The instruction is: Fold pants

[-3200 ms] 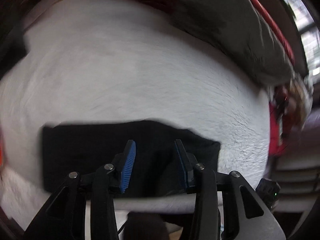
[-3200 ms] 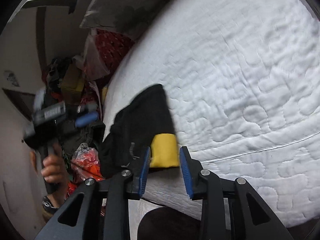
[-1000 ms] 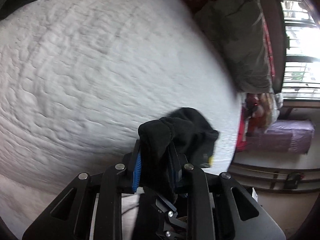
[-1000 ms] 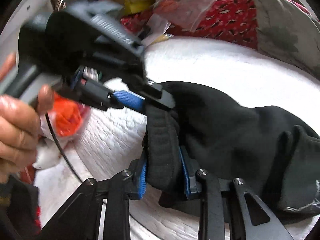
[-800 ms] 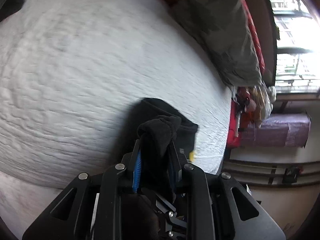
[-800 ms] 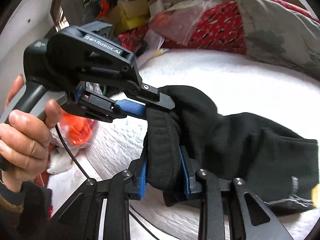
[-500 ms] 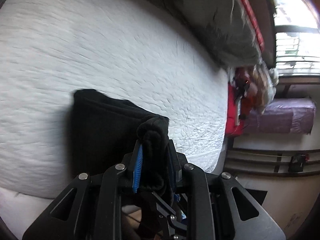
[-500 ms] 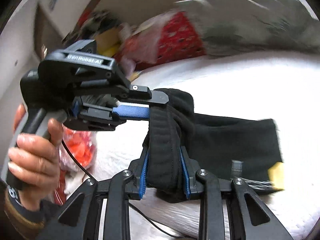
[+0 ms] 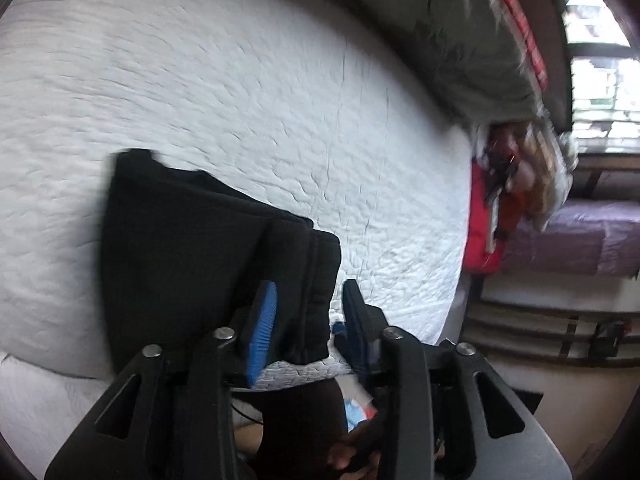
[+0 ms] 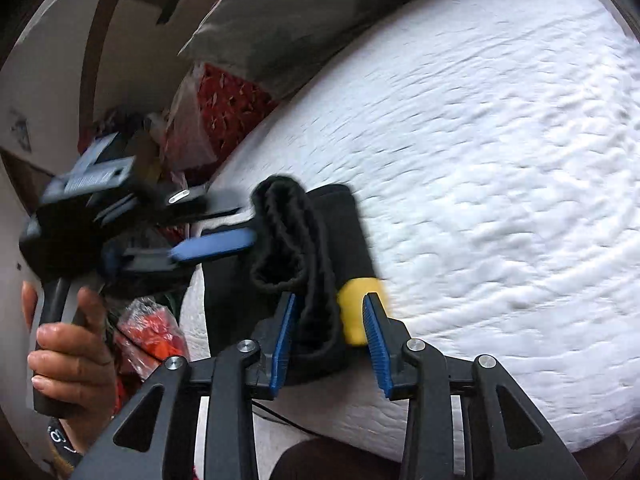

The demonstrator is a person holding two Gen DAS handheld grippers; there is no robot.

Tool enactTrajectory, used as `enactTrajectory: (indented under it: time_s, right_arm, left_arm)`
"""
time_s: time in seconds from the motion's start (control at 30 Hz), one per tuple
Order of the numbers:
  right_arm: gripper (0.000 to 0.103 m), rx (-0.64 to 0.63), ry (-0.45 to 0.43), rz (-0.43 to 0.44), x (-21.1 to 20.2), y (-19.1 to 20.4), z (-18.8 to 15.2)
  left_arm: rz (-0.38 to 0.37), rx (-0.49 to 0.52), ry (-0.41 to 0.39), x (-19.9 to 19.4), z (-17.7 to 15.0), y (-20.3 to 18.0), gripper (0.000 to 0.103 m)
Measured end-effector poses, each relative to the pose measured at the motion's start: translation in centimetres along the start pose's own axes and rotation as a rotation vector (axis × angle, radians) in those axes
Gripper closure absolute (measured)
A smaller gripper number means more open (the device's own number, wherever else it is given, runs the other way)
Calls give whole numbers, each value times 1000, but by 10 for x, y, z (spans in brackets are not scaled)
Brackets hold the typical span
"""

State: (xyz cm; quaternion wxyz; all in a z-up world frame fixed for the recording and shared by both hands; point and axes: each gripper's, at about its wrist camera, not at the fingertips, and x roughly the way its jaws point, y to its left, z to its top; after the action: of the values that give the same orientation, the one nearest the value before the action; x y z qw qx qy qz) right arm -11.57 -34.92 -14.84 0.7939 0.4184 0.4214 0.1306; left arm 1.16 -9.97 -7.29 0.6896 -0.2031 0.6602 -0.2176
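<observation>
Left wrist view: my left tool [image 9: 310, 312] has just been opening, its jaws parted around the pants [image 9: 208, 256] with the pads off the cloth. My right tool [image 10: 330, 334] has just been opening too, the waistband loose between its jaws. Half a second ago both pinched it. The folded pants lie at the bed [image 9: 240, 92] edge.

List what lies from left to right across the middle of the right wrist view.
Hand → left gripper → black pants → yellow patch → white bedcover.
</observation>
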Motion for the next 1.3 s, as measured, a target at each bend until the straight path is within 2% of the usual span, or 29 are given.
enactTrajectory:
  time_s: [0.07, 0.13, 0.17, 0.23, 0.27, 0.37, 0.47, 0.73, 0.93, 1.03, 1.13, 1.17, 1.2, 1.27, 1.3]
  right_arm:
    - [66, 19, -17, 8, -12, -7, 5]
    - [62, 26, -41, 17, -22, -11, 12]
    - [57, 22, -42, 20, -22, -10, 17]
    - [53, 10, -34, 33, -20, -5, 21]
    - [49, 3, -21, 40, -15, -1, 23]
    - [47, -35, 18, 61, 4, 18, 30]
    - [41, -90, 27, 25, 20, 38, 32]
    - [41, -156, 70, -11, 47, 57, 32]
    - [41, -193, 86, -31, 57, 58, 29]
    - [44, -196, 92, -31, 60, 56, 28]
    - [51, -203, 93, -38, 62, 55, 28]
    - [58, -218, 94, -51, 64, 56, 28]
    - [67, -233, 99, -58, 66, 56, 29]
    - [76, -247, 112, -54, 67, 56, 31]
    - [83, -240, 101, -36, 62, 56, 35]
  left_arm:
    - [18, -26, -96, -23, -17, 16, 41]
    - [77, -36, -186, -35, -34, 27, 40]
    - [118, -46, -233, -39, -42, 34, 40]
    - [183, -72, -296, -42, -53, 48, 41]
    - [208, -81, -303, -38, -55, 52, 41]
    - [278, -95, -330, -28, -55, 55, 40]
    - [356, -76, -363, -21, -50, 51, 41]
    - [443, -35, -393, -9, -34, 47, 40]
    - [460, -25, -394, -2, -22, 50, 40]
    - [453, -25, -383, 3, -14, 52, 40]
    - [407, -37, -344, 10, -7, 52, 42]
    - [382, -44, -325, 13, -5, 52, 50]
    - [368, -55, -307, 15, -1, 51, 51]
    - [345, -70, -307, 14, 3, 51, 51]
    - [327, -74, -310, 13, 5, 52, 51]
